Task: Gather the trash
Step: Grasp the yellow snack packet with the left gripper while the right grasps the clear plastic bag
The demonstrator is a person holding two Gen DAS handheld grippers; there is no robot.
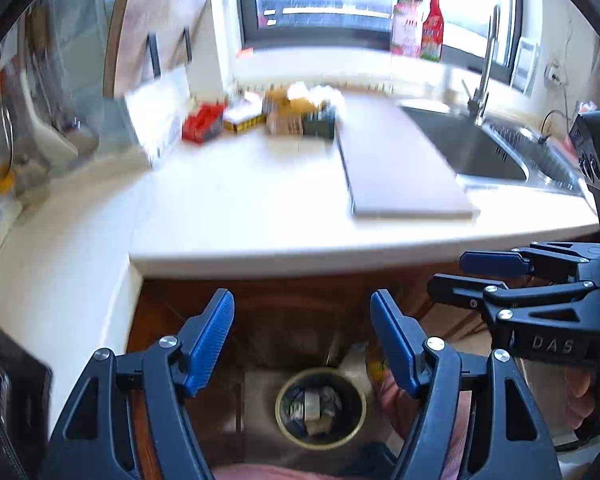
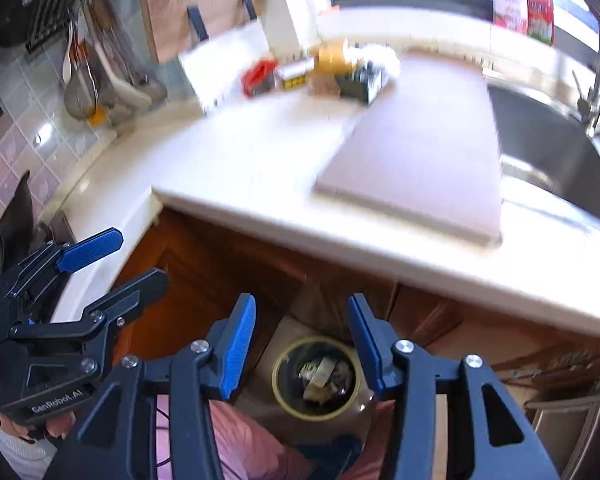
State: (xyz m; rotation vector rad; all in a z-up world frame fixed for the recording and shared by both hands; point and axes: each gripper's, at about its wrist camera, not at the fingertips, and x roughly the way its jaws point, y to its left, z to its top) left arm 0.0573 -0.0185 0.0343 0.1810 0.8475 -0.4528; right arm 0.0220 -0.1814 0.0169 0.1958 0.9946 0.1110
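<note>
Below, both grippers [image 1: 302, 344] [image 2: 302, 346] hang spread above the bin [image 1: 320, 408], off the counter edge [image 1: 340, 256].

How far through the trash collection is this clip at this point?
Partly done: the bin on the floor already holds scraps. Nothing is in hand; the left gripper and right gripper both have open, empty jaws. Left to do: the pile of boxes and wrappers at the back of the counter.
</note>
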